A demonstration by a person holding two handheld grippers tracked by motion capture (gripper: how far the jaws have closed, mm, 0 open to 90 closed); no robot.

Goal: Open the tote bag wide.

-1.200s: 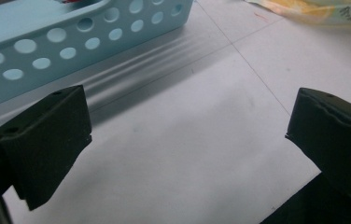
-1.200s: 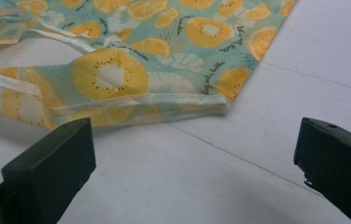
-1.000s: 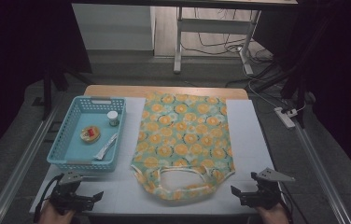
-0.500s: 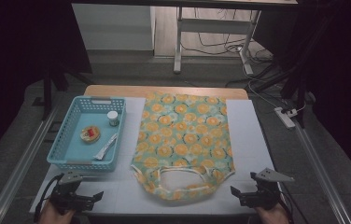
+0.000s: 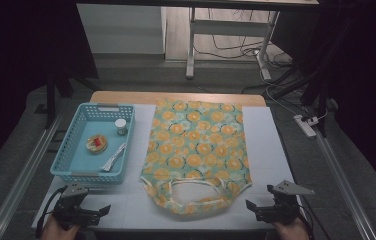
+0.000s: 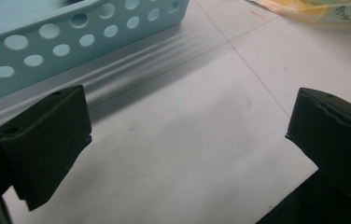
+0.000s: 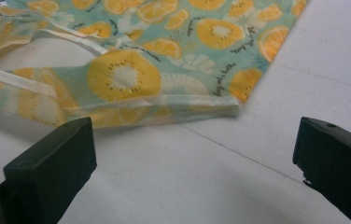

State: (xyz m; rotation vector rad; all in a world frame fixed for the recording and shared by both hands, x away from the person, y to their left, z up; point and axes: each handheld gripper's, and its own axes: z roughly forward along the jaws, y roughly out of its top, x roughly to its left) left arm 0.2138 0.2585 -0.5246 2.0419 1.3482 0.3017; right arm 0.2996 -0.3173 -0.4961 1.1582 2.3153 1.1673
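A teal garment (image 5: pixel 196 150) printed with orange citrus slices lies flat on the white table (image 5: pixel 271 145), its neck opening toward the near edge. My left gripper (image 5: pixel 103 210) rests open at the near left corner, just in front of the blue basket (image 5: pixel 71 172). In the left gripper view the jaws stand wide apart over bare table (image 6: pixel 183 154), with the basket wall (image 6: pixel 71 37) ahead. My right gripper (image 5: pixel 248 206) sits open at the near right, beside the garment's shoulder. The right gripper view shows the garment's cream-edged hem (image 7: pixel 164 100) just beyond the spread jaws.
Inside the basket lie a small round orange-topped tin (image 5: pixel 96 144), a little white-capped jar (image 5: pixel 121 126) and a flat white packet (image 5: pixel 113 157). A wooden strip (image 5: pixel 176 96) edges the table's far side. Metal rails (image 5: pixel 21 175) run along both sides.
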